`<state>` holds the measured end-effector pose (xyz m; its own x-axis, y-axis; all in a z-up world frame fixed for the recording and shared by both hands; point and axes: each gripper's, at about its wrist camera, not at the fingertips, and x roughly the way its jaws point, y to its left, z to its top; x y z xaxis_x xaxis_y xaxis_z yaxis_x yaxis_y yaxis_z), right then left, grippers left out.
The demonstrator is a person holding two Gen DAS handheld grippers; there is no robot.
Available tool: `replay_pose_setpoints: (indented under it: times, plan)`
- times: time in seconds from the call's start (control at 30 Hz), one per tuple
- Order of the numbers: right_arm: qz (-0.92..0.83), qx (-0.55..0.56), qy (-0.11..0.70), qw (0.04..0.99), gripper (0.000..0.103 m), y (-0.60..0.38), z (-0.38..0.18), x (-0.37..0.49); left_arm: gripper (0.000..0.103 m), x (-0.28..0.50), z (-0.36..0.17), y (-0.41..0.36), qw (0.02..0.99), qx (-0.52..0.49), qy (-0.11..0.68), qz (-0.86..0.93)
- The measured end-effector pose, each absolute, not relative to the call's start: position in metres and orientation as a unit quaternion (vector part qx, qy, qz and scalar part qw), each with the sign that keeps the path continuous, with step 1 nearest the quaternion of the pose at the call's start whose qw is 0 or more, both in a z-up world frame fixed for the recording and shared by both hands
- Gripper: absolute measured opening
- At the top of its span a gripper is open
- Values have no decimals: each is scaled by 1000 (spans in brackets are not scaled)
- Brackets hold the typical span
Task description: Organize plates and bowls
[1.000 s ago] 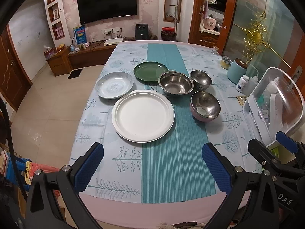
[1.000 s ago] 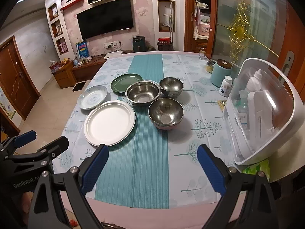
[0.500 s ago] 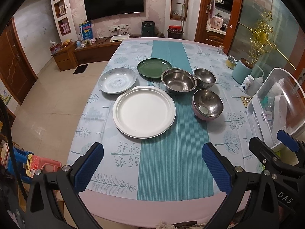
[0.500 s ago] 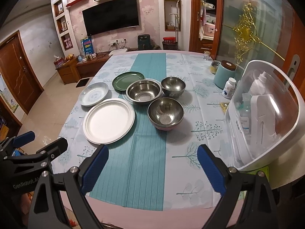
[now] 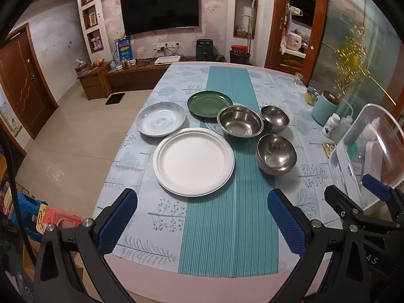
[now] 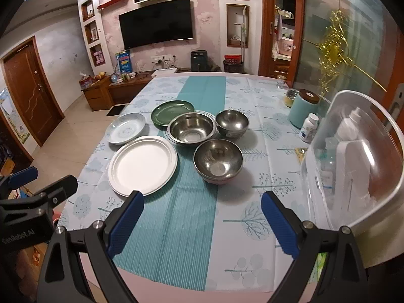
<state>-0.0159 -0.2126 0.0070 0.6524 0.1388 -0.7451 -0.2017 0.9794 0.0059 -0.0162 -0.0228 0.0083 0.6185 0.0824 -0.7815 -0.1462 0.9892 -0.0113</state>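
Left wrist view has the left hand-held gripper (image 5: 202, 222) hanging over the near edge of the counter (image 5: 156, 217) with its blue pads spread wide and nothing between them. Same story on the right wrist view: the right hand-held gripper (image 6: 202, 219) is wide apart too, holding nothing, parked over the near end of the teal runner (image 6: 181, 222).

All the dishes sit in a cluster around the middle of the counter, well apart from both grippers. Closest is the big white plate (image 5: 193, 161), lying flat and partly over the runner's left edge. Just behind it to the left is a pale blue patterned plate (image 5: 161, 118), and next to that, further back, a dark green plate (image 5: 205, 104).

Three steel bowls, all upright. The wide steel bowl (image 5: 240, 122) sits on the runner, and its rim looks like it overlaps the green plate's edge, though I can't tell if they're actually touching. A smaller steel bowl (image 5: 274, 118) is just beside it on the right. The third, the near steel bowl (image 5: 276, 154), is in front of those two, right of the white plate, and looks nested in a pinkish bowl underneath.

Off on the right edge there's a clear-lidded container (image 6: 358, 156) with bottles inside, plus a light blue canister (image 6: 304, 111) and a white pill bottle (image 6: 308, 127) behind it.
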Motion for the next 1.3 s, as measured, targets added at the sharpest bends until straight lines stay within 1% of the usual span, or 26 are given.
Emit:
replay_pose_setpoints:
  times: [0.3,0.53,0.73,0.97,1.1,1.2,1.27,1.3]
  plan:
    - [114,-31,396,911,95,-203,17,-4,102,-10,17,0,905,-39,417,79]
    - [81,-25,386,918,95,-193,27,6,102,7,19,19,915,4,397,77]
    - [60,-15,402,914,95,-181,19,19,102,29,8,50,910,5,410,64]
    - [45,-14,429,902,94,-150,-6,37,102,63,-24,98,900,-11,430,68]
    - [44,-11,452,891,86,-132,-29,51,102,85,-46,118,894,-6,442,68]
    - [47,-2,474,879,82,-122,-51,65,102,106,-66,134,886,-6,459,63]
    - [49,7,494,868,78,-115,-70,78,102,122,-84,145,878,-22,475,52]
    - [49,10,503,863,75,-113,-78,83,102,127,-92,150,874,-31,483,49]
